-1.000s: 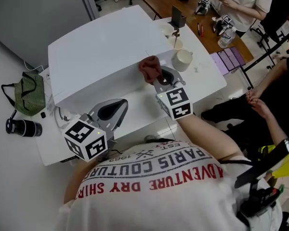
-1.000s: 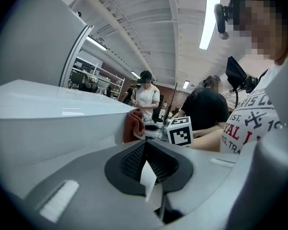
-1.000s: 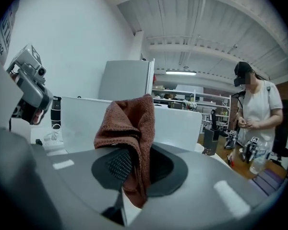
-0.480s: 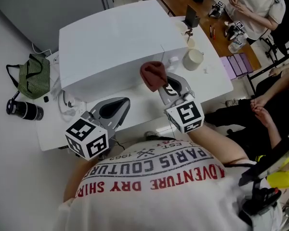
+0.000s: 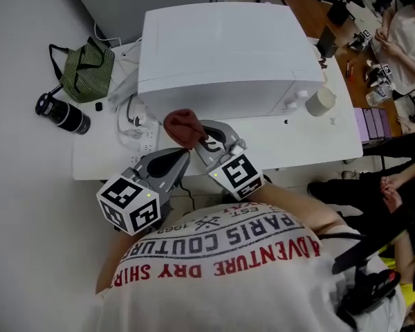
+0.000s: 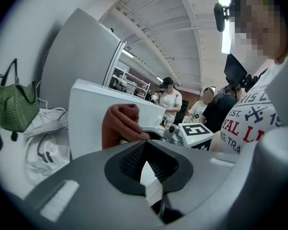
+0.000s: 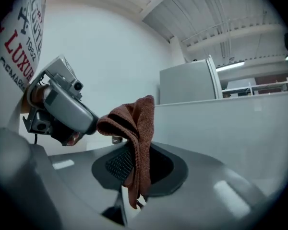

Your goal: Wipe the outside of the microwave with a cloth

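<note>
While the right gripper (image 5: pixel 198 134) pinched the rust-brown cloth (image 5: pixel 182 126) between its jaws, the left gripper (image 5: pixel 182 155), at its seven o'clock, had its jaws together on nothing. That cloth hung near the white microwave (image 5: pixel 228 47), at its seven o'clock, over the table (image 5: pixel 318 140).

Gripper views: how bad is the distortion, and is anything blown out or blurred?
Left gripper view: strong fisheye, dark corners, ceiling light blown out, cloth sharp. Right gripper view: same fisheye curving the microwave edges, cloth crisp. Head view: evenly lit, sharp, soft shadows.
</note>
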Motion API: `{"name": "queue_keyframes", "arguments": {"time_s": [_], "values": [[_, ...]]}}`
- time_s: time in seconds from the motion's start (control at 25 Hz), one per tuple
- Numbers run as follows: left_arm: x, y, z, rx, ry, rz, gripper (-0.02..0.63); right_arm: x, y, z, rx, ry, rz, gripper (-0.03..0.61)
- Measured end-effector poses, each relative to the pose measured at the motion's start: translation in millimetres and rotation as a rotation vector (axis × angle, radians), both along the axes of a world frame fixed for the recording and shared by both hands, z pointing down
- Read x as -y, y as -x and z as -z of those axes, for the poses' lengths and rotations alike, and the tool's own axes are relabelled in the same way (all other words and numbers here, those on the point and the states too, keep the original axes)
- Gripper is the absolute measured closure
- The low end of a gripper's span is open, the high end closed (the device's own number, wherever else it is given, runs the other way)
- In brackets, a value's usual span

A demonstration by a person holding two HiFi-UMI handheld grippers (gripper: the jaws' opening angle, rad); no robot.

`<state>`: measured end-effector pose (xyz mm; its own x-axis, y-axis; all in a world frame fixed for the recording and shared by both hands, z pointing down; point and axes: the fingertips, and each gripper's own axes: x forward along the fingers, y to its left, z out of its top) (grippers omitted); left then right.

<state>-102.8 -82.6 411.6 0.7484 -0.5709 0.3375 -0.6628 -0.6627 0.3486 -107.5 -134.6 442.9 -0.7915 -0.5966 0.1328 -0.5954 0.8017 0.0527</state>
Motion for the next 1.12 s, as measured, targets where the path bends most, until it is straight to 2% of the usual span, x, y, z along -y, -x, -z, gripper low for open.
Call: {"name": "queue_keyframes", "arguments": {"time_s": [0.24, 0.48, 0.76, 0.96, 1.12], "values": [[-8, 48, -6, 0.026, 0.022, 0.108, 0.607, 12, 68, -43, -0.045, 0.048, 0.068, 0.525], [-10, 79, -12, 0.035, 0.04, 0.191, 0.607, 31, 91, -71, -0.101, 0.085, 0.056, 0.525], [-3, 76, -14, 0.03, 0.048, 0.185, 0.607, 56, 72, -87, -0.143, 0.107, -0.026, 0.525], [6, 59, -13, 0.035, 0.048, 0.146, 0.607, 57, 55, -85, -0.154, 0.099, -0.038, 0.526], [15, 36, -15, 0.036, 0.052, 0.088, 0.607, 60, 20, -85, -0.146, 0.107, -0.097, 0.526]]}}
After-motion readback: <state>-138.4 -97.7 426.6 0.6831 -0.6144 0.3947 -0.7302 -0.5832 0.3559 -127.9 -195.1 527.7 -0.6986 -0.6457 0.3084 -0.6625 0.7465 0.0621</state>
